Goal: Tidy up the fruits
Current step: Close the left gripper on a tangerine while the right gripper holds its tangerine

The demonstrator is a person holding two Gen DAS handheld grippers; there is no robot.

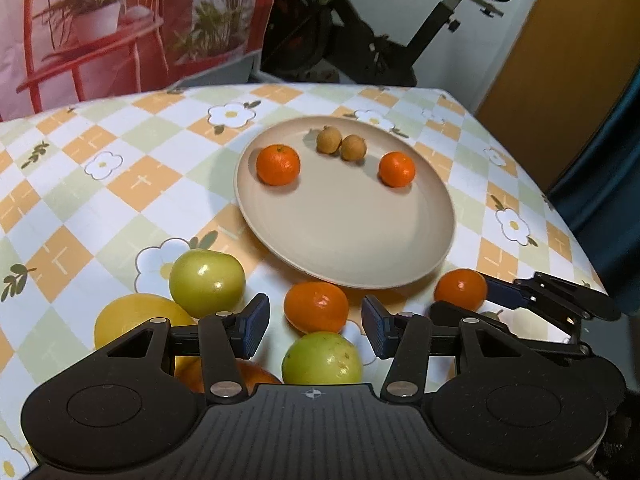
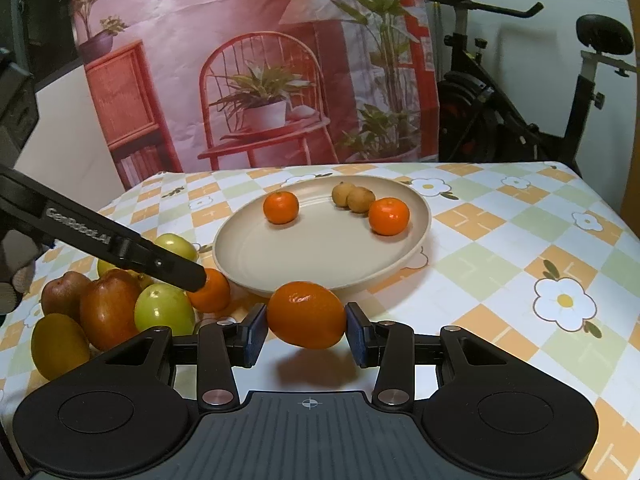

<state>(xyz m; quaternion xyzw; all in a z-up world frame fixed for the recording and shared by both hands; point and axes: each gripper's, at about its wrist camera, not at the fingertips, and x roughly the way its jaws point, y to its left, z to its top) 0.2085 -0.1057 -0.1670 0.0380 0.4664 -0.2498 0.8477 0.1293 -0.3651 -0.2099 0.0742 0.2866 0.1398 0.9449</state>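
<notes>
Orange peel sits squeezed between my right gripper's [image 2: 306,334] pads: it is clamped on a tangerine [image 2: 306,315], lifted just off the desk [image 2: 500,248] in front of the plate [image 2: 320,276]. To do this well I'd carry it over the rim and set it low on bare plate, clear of the fruit already there. My left gripper [image 1: 316,330] hangs apart and empty over another tangerine [image 1: 316,306] beside the pile.

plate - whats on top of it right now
On the plate sit two mandarins and two small brown fruits, touching each other. The rest is bare; nothing covers it.
</notes>
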